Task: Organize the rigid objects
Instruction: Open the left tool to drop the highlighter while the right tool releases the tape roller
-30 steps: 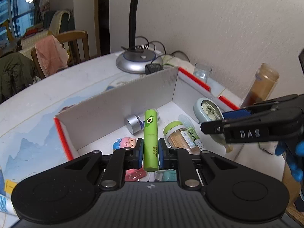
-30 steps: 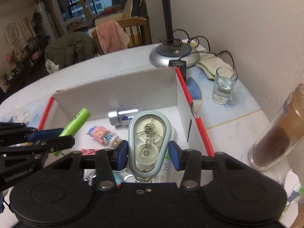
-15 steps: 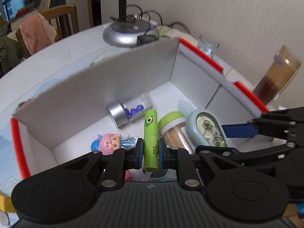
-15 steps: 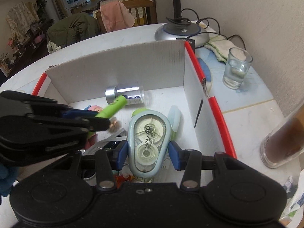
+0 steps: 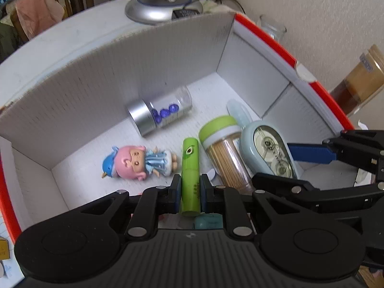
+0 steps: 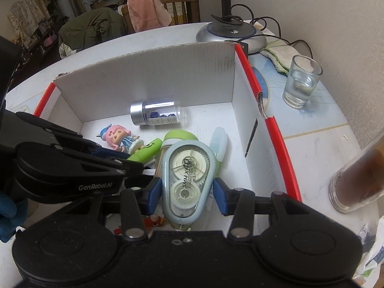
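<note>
- Left gripper (image 5: 190,189) clamped on green tube (image 5: 190,168); tube's long axis runs straight ahead along the fingers, lower centre of left view, its far end pointing up-frame toward the box (image 5: 120,72) back wall.
- Right gripper (image 6: 186,192) closed against the sides of the tape dispenser (image 6: 188,175); dispenser's long axis also runs along the fingers, narrow end toward the camera, centre of right view.
- Both held things hang inside the box mouth, side by side, above or among the contents; contact with the floor cannot be told.
- Toothpick jar (image 5: 223,153) lies between tube and dispenser in left view, just beside both. Doll (image 5: 136,162) lies left of the tube tip, near it. Bead jar (image 5: 159,112) lies on its side further up-frame, close to the back wall.
- Open floor: bare strip between tube tip and bead jar, and the lower left corner of the box below the doll. Judgement: left gripper is the nearer one to that room; a release there suits the tube.
- Right side tighter: box side wall, red-edged (image 6: 271,129), stands right of the dispenser with a narrow bare lane between.
- Risk, judged: the two grippers sit close together; opening either could nudge the toothpick jar.
- Glass (image 6: 301,81) stands outside the box, upper right of right view, well clear.
</note>
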### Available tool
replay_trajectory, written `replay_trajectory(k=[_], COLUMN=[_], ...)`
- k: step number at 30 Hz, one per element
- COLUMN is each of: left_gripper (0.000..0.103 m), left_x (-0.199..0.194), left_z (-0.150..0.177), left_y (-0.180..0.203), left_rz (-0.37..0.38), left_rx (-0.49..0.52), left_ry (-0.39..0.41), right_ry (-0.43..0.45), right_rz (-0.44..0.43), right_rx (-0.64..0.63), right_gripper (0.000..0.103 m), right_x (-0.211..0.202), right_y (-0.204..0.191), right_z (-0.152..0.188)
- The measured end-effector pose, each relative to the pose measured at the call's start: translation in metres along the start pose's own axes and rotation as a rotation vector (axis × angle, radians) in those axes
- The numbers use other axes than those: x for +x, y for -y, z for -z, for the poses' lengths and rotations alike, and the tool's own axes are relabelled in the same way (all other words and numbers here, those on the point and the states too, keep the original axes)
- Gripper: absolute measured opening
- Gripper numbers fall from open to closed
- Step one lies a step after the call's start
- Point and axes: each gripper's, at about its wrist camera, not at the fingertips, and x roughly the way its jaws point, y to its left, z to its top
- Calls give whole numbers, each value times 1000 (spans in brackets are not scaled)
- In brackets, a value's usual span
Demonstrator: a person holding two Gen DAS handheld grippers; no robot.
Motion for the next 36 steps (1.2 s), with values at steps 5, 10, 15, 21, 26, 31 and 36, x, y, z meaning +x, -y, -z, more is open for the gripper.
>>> replay_trajectory(k=[5,10,15,21,26,31,36], left_gripper=[16,16,19,20,20,20,20], left_x=[0,-4,-16,-39,-65,-94,-124], left_z=[1,4,10,21,31,44,60], left_y=[3,3,2,2,2,-2,-3], left_rz=[-8,-11,2,10,20,29,36], left_rx=[15,18,12,13,0,-20,-30], left_ry=[-7,2,25,86,151,218,279], right_ry=[-7,10,20,43,74,109,148], right_rz=[4,-5,-9,-24,-33,-52,-72], right_rx=[-7,2,-2,-10,-16,-31,-55], right_gripper=[47,48,51,55,57,60,62], right_x=[0,-6,-14,-28,-43,-61,-78], right_y=[0,0,-2,-7,-11,-19,-31], right_z=[1,1,3,5,7,9,12])
